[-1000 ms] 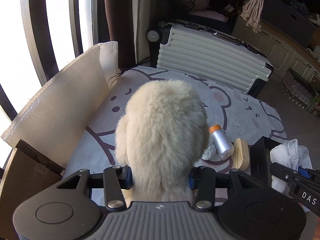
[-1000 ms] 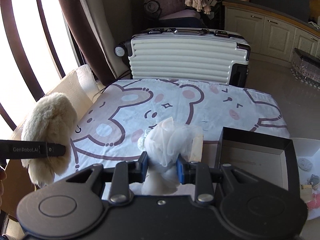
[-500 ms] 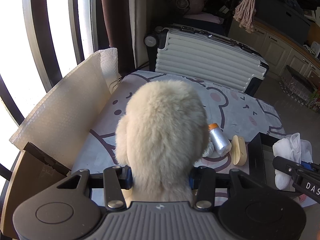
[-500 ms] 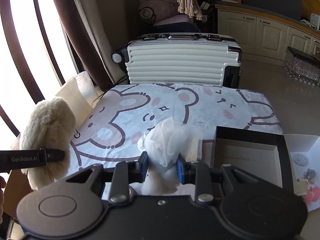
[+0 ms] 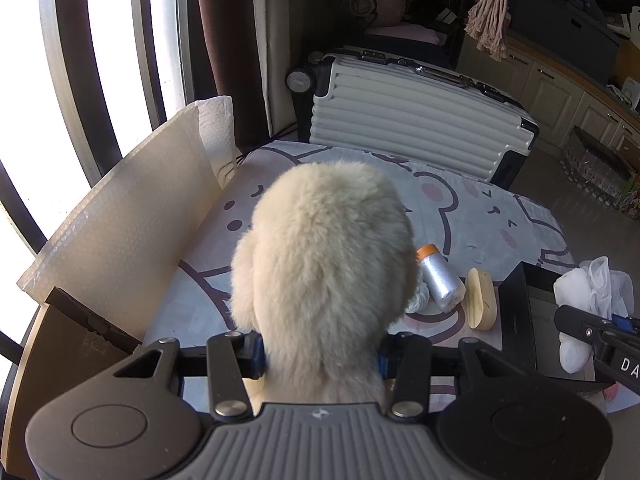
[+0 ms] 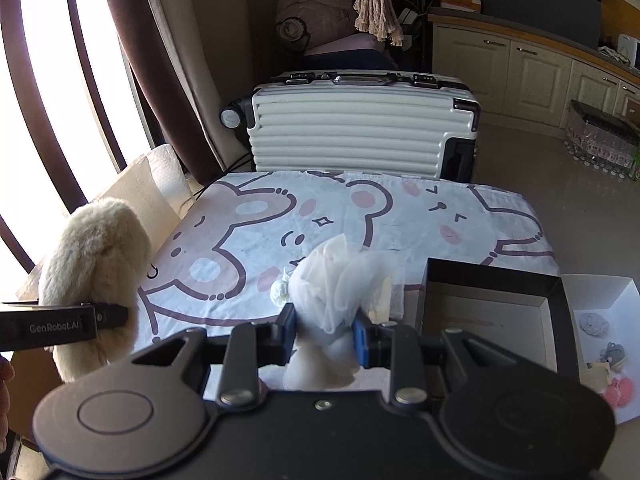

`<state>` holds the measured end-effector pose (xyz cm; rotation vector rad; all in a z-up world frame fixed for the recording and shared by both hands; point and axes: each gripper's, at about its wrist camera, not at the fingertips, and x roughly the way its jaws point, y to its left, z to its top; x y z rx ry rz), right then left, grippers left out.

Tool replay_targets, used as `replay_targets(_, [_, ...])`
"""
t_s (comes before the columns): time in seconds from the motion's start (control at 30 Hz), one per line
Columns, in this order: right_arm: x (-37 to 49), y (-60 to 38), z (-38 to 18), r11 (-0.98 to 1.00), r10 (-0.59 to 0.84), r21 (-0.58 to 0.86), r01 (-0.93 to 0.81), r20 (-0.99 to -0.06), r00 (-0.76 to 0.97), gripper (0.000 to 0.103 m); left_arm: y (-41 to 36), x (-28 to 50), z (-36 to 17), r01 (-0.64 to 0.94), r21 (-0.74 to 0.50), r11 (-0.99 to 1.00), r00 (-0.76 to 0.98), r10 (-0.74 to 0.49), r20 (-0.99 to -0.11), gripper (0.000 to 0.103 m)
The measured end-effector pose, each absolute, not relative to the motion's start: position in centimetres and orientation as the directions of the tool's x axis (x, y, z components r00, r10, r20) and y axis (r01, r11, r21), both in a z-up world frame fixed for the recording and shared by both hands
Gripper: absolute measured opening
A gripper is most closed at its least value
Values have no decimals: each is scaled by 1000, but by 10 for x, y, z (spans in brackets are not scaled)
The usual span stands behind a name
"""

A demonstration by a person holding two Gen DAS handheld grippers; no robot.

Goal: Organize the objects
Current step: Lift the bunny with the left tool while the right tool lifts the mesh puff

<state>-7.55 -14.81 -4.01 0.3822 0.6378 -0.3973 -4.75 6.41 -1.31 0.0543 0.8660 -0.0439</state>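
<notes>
We are holding one soft item in each tool, both lifted above the bear-print cloth (image 6: 400,220). The left gripper (image 5: 320,354) is clamping a cream fluffy plush (image 5: 324,264), which is filling the centre of the left wrist view. The right gripper (image 6: 324,326) is pinching a bundle of white mesh fabric (image 6: 340,284), low in the centre of its frame.

Step in hand: carrying, we judge, toward the open black box (image 6: 560,320) at lower right, which is looking empty, though its near corner is hidden. Next move calls for swinging one item over the rim before letting go.

A silver bottle with orange cap (image 5: 438,280) and a wooden piece (image 5: 482,300) are lying on the cloth, right of centre.

Legible writing: "GenRobot.AI" on the left tool's finger; "DA", cut off, on the right tool's.
</notes>
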Motion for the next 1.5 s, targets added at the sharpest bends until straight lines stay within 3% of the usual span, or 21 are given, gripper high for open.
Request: replay_targets(1.5, [-181,-235,-61,705,-415,214,676,-648,638,30,-91,-62,-34,338,-36,941,600,-244,-762,48])
